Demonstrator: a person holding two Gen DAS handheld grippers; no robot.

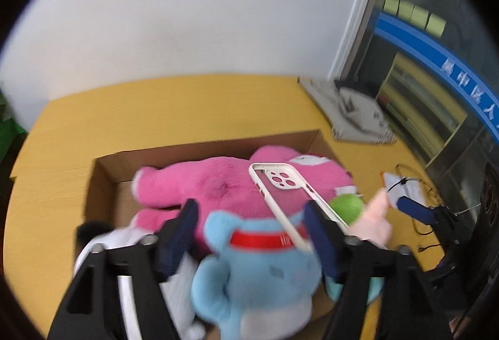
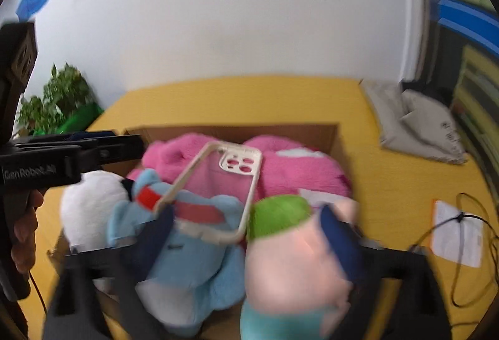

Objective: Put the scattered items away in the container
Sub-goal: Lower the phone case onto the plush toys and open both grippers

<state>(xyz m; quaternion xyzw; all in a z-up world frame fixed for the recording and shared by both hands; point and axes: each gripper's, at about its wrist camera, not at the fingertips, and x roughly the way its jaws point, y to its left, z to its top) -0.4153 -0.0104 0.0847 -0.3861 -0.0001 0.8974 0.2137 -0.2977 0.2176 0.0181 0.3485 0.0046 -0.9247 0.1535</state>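
Note:
An open cardboard box (image 1: 205, 150) (image 2: 324, 134) on the yellow table holds a big pink plush (image 1: 199, 184) (image 2: 296, 171), a blue plush with a red collar (image 1: 259, 271) (image 2: 193, 259), a white plush (image 1: 124, 243) (image 2: 90, 203) and a pale pink plush with a green top (image 2: 293, 249) (image 1: 349, 206). A clear phone case with a cream rim (image 1: 280, 193) (image 2: 218, 193) lies tilted on top of the plushes. My left gripper (image 1: 252, 234) (image 2: 124, 146) hangs open over the blue plush. My right gripper (image 2: 246, 238) is open astride the case's near end and the pale pink plush.
A grey folded bag (image 1: 355, 115) (image 2: 418, 122) lies at the table's back right. A white card with a black cable (image 2: 458, 231) (image 1: 402, 187) sits right of the box. A potted plant (image 2: 56, 100) stands at the left, a glass door (image 1: 436, 59) at the right.

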